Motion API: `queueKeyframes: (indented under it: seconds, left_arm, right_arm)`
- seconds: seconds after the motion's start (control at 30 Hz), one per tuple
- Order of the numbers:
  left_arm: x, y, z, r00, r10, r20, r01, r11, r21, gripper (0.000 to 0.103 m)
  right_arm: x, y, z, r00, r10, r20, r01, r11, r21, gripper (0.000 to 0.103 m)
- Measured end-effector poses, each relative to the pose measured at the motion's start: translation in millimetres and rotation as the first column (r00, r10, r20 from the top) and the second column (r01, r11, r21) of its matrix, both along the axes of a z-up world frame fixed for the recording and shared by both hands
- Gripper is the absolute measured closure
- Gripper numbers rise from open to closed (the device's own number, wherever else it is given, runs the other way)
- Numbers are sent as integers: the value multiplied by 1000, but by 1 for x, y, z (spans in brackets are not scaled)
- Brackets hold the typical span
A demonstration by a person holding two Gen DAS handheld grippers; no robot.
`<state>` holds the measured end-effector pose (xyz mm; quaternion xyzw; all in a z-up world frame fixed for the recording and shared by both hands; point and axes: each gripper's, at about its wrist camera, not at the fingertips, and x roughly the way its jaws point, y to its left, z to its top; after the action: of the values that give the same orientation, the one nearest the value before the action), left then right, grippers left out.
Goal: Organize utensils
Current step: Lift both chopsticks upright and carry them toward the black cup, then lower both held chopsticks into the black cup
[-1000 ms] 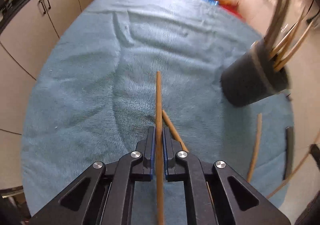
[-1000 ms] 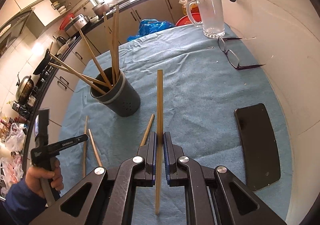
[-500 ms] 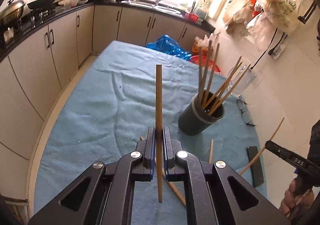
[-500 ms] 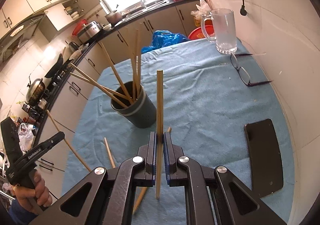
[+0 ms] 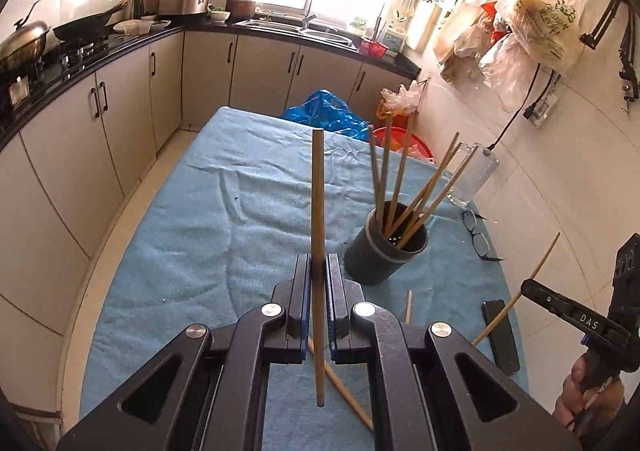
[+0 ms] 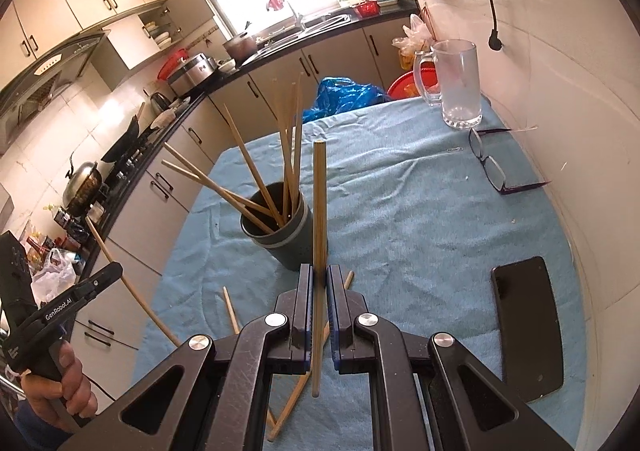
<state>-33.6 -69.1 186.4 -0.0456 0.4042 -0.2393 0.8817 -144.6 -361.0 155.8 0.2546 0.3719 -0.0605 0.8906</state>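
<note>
left wrist view: the left gripper (image 5: 318, 271) is clamped on a wooden chopstick (image 5: 317, 211) that runs up the middle of the frame. since a second ago the view has swung from the blue towel (image 5: 200, 243) alone up to the whole kitchen, and the chopstick, then low beside another on the cloth, now hangs clear of it. the right gripper (image 6: 318, 283) likewise pinches its own chopstick (image 6: 319, 203), and the dark utensil holder (image 6: 280, 227) has slid from the left of that frame toward the centre, just behind the stick. i judge both pickups done and the drop into the holder to be the step in hand.

the holder (image 5: 386, 251) stands right of centre in the left view, with several chopsticks already fanned out of it. loose chopsticks (image 6: 232, 311) lie on the towel near the bottom of the right view, so work remains.

much is cut off. the gripper bodies fill the lower third of both frames and cover most of the loose sticks; their number is probably three or four, but i cannot count them. each gripper appears at the edge of the other's view, lower right (image 5: 560, 303) and lower left (image 6: 96, 283), where only one finger shows. a black phone (image 6: 528, 331), spectacles (image 6: 492, 167) and a glass mug (image 6: 456, 87) sit on the right side of the table.
</note>
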Motion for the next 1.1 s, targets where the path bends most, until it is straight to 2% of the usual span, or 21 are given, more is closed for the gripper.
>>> queueKeyframes:
  seconds: [0.37, 0.7, 0.93, 1.1]
  left_arm:
    - [12, -26, 47, 997, -40, 64, 43, 998, -54, 97]
    - [41, -74, 94, 983, -68, 172, 83, 993, -81, 97]
    - [74, -100, 104, 979, -45, 200, 64, 994, -86, 97]
    - [90, -113, 93, 980, -37, 193, 55, 995, -87, 97]
  right_arm:
    - [1, -18, 27, 998, -24, 64, 22, 999, 27, 96]
    - [31, -33, 68, 989, -37, 141, 33, 999, 35, 96]
    - [64, -35, 91, 979, -64, 192, 64, 998, 4, 96]
    - [87, -38, 96, 973, -96, 209, 97, 995, 4, 96]
